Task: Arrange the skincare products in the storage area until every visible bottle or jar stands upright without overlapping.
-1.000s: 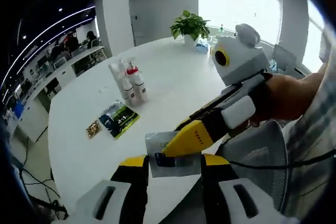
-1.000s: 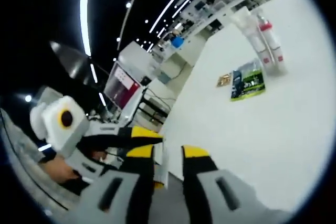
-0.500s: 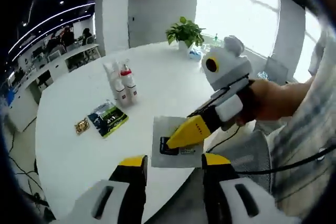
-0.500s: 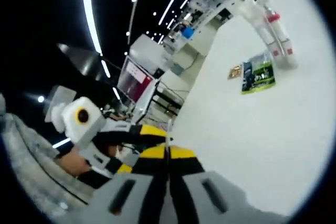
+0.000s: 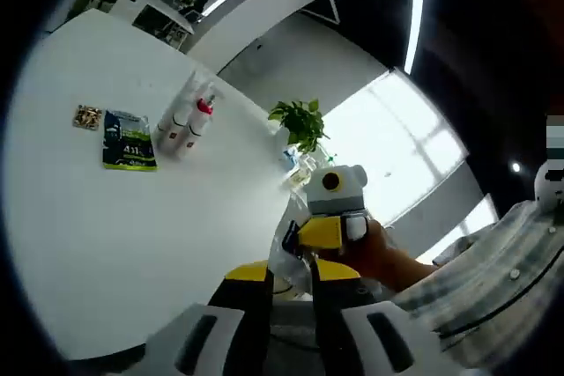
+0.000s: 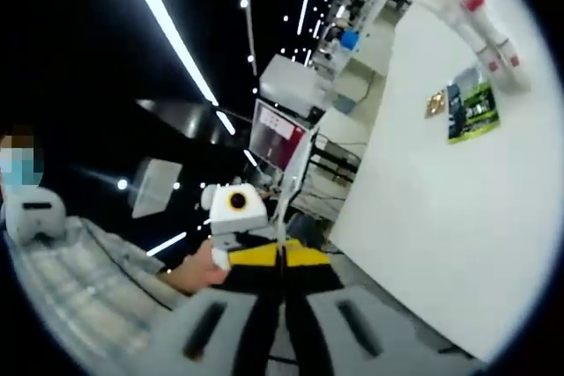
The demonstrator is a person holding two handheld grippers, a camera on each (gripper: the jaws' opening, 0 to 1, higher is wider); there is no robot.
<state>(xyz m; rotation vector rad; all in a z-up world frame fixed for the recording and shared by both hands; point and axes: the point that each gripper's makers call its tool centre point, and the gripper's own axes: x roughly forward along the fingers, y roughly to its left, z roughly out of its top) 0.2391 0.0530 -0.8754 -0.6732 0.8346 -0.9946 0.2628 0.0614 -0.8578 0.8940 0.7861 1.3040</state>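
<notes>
**Asker:** What has just changed?

**Me:** My right gripper [image 6: 282, 257] has gone from jaws apart to jaws pressed together on the silver sachet [image 5: 284, 257]. In the right gripper view I see its thin edge rising between them. Both hands have also swung up and away, so the sachet now hangs in the air off the worktop [image 5: 132, 235] edge, well apart from the bottles [image 5: 181, 122].

**Asker:** And your left gripper [image 5: 289, 275]?

**Me:** Its jaws have narrowed a good deal and sit right at the sachet's lower edge. I cannot tell whether they pinch it or only flank it.

**Asker:** Where do the task's things stand?

**Me:** The bottles stand close together as one group, one of them red-capped, and look upright as far as the tilted view lets me judge. Just beside the bottles lies a green packet [image 5: 129, 140], flat. A small gold packet [image 5: 86, 116] lies beyond that. A potted plant [image 5: 298, 121] sits past the bottles on the other side.

**Asker:** What does it mean for the job?

**Me:** I judge the sachet is secured in hand, so carrying it over to the bottles comes next. The two flat packets are untouched, so plenty remains.
</notes>
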